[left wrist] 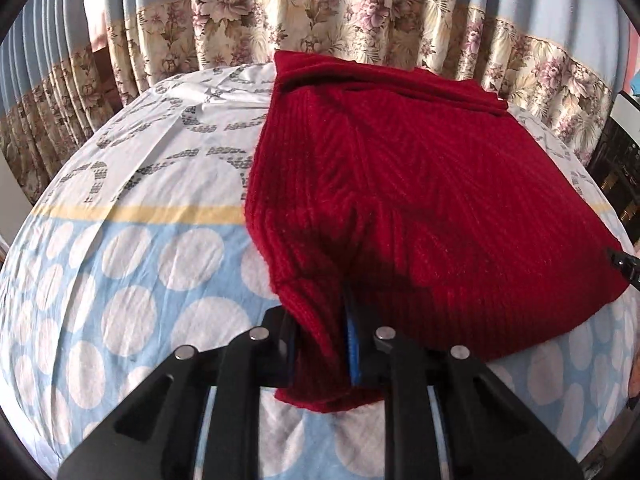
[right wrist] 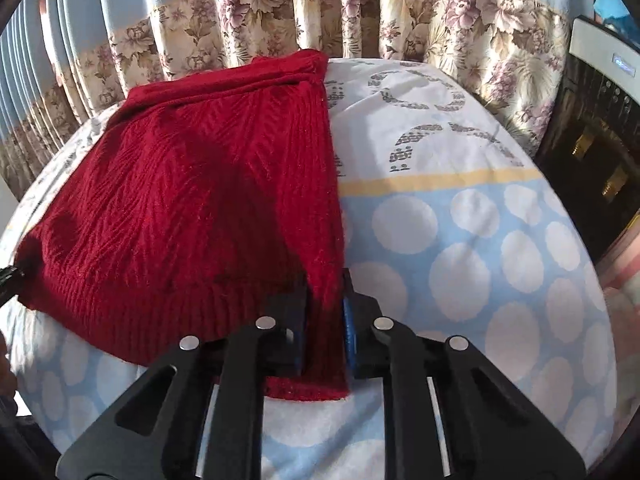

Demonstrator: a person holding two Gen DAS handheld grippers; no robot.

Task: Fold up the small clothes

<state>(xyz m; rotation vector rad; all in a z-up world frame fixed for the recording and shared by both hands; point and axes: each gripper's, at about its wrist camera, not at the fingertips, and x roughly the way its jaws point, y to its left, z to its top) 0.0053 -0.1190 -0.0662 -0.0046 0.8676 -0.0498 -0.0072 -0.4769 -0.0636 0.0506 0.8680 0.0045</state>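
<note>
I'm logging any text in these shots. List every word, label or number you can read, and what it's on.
None can be read.
Grey marks on the bedsheet: letter-like shapes built of tiny figures, spelling nothing clear.
Small lit display on the appliance: too small and blurred.
Red sweater: no label showing.

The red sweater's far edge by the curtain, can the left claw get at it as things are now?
Probably not yet: the left claw is shut on the near corner of the red sweater, so it would have to let go first. Nothing lies on the knit between.
</note>
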